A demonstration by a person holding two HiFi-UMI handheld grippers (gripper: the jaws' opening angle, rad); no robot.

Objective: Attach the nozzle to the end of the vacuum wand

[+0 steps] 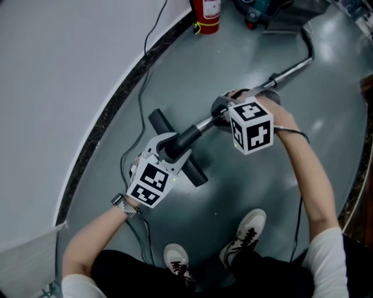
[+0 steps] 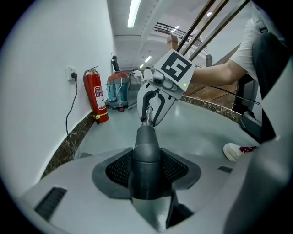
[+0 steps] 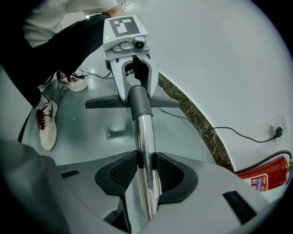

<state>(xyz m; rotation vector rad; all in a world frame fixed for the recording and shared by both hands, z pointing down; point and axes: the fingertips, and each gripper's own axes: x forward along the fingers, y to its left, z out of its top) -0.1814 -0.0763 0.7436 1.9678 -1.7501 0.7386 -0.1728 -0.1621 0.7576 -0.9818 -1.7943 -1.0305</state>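
Nearest the person stand two white sneakers on the grey floor. Beyond them, the left gripper is clamped on the neck of one dark grey T-shaped plastic nozzle. The nozzle's collar sits over the end of one chrome metal vacuum wand. The right gripper is closed on that tube just behind the collar. Farthest off, by the white wall, stand one red fire extinguisher and one canister vacuum cleaner.
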